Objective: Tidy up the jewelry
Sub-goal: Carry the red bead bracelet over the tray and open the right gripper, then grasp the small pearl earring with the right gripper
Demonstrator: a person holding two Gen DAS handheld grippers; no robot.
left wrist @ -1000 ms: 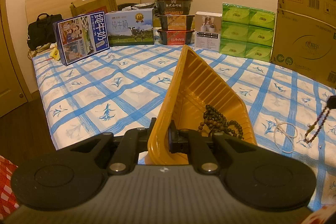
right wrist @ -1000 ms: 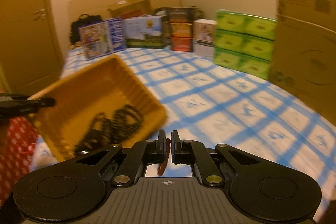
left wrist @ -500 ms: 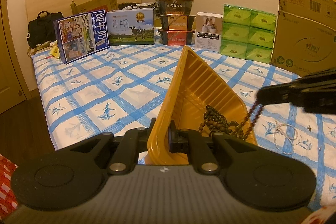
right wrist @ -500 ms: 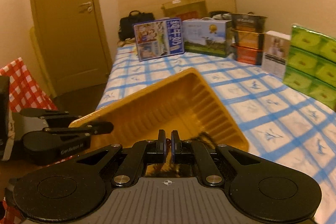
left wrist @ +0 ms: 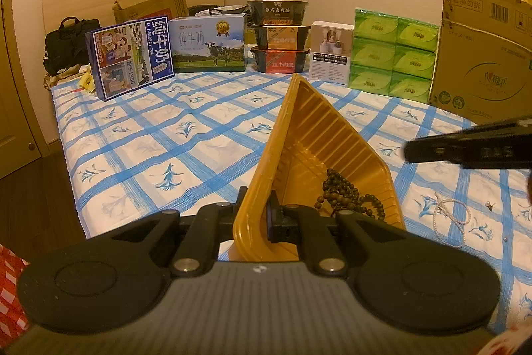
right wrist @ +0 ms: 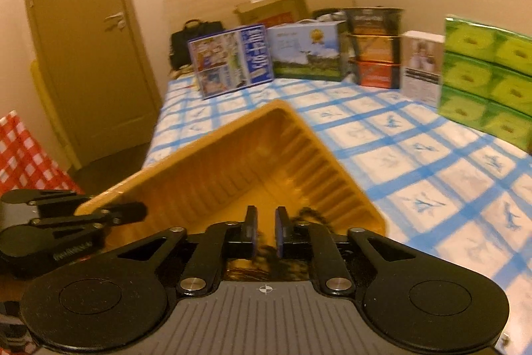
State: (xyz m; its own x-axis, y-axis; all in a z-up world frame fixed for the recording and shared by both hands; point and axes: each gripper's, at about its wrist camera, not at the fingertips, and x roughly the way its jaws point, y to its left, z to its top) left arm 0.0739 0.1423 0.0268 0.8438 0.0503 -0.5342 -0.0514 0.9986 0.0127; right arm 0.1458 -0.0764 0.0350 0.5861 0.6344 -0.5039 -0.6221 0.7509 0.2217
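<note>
The left gripper [left wrist: 255, 215] clamps the near rim of the tilted yellow tray [left wrist: 319, 148], where dark bead strings [left wrist: 349, 198] lie. The right gripper [right wrist: 266, 230] hovers over the tray, jaws opening, seemingly with nothing between them. A pearl strand [left wrist: 450, 218] lies on the bedsheet [left wrist: 166, 138] right of the tray.

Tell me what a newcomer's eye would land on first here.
The tilted yellow tray, clamped at its near rim by the left gripper, stands out over the blue-checked bed. Dark beads lie heaped in its low corner. The right gripper hovers above it, jaws opening, nothing between them, while a white bracelet lies on the sheet.
</note>
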